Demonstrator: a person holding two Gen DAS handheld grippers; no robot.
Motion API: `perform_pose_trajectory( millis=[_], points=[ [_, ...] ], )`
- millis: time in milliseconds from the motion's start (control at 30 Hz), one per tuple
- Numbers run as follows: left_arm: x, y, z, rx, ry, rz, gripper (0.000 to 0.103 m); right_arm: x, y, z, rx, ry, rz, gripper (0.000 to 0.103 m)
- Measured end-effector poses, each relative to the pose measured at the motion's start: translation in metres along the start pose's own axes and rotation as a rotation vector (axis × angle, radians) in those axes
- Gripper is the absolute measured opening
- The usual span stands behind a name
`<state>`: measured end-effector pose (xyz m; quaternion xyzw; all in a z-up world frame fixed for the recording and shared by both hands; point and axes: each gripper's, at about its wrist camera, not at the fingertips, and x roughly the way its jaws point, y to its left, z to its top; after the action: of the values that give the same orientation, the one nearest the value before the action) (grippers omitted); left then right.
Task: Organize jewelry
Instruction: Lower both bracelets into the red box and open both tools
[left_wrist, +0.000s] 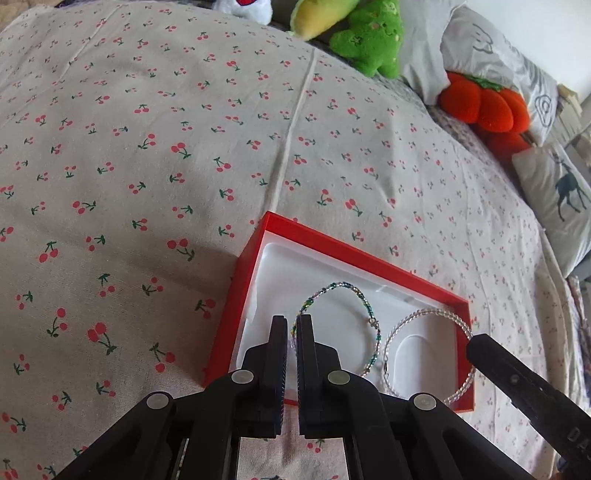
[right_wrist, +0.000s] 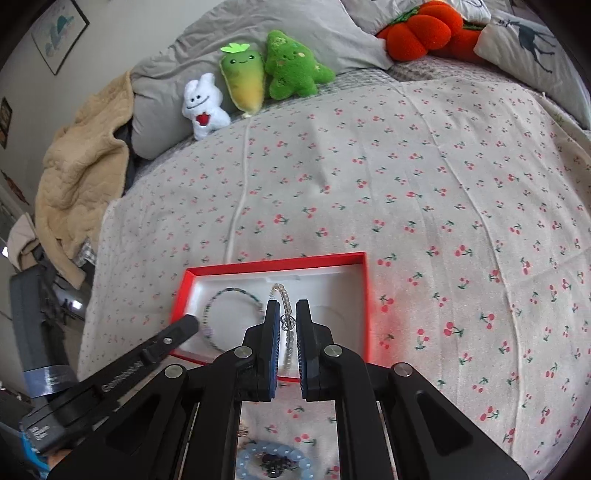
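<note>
A: Placing bracelets into the red box (left_wrist: 317, 236) is the step in hand, I judge. My left tool (left_wrist: 291, 326) stands low over the white insert (left_wrist: 332, 273), its jaws drawn nearly together on the near arc of the green beaded bracelet (left_wrist: 354, 291). I read it as pinching that strand, though the contact itself is hidden behind the fingers.

B: And the right tool?

A: My right tool (right_wrist: 287, 314) stands over the same box, jaws narrowed with the clear beaded bracelet (right_wrist: 285, 295) and its clasp running between them. Whether the pads truly clamp the beads or merely flank them I cannot tell; a sliver of gap shows on each side.

B: Where do the two pieces lie relative to each other?

A: Both rest inside the box on the cherry-print bedspread (left_wrist: 147, 147): green toward the left half, clear toward the right, over the oval recess (left_wrist: 413, 350). They lie just beside each other, apparently apart.

B: What does the next move call for?

A: In my judgement, easing each strand flat onto the insert, then parting the jaws and lifting straight off so no bead snags. A blue bead bracelet (right_wrist: 273, 458) lies on the bed beneath my right tool, outside the box, probably the next piece.
</note>
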<state>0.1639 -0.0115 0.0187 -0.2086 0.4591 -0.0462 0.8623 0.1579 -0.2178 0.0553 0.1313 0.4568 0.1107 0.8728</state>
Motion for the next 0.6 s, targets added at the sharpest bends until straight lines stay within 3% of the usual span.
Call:
perform_pose_trajectory(
  millis=[200, 300, 367, 600],
  points=[
    [-0.011, -0.005, -0.002, 0.057, 0.005, 0.025, 0.002, 0.003, -0.017, -0.002, 0.019, 0.022, -0.033, 0.010],
    [-0.020, -0.007, -0.004, 0.084, 0.006, 0.042, 0.025, -0.004, -0.017, -0.003, 0.004, 0.021, -0.043, 0.021],
    [-0.026, -0.008, -0.007, 0.101, 0.004, 0.054, 0.041, -0.010, -0.016, -0.005, -0.004, 0.019, -0.043, 0.035],
    [-0.045, -0.001, -0.018, 0.146, 0.020, 0.104, 0.066, -0.028, -0.011, -0.017, -0.061, 0.034, -0.085, 0.047]
  ],
)
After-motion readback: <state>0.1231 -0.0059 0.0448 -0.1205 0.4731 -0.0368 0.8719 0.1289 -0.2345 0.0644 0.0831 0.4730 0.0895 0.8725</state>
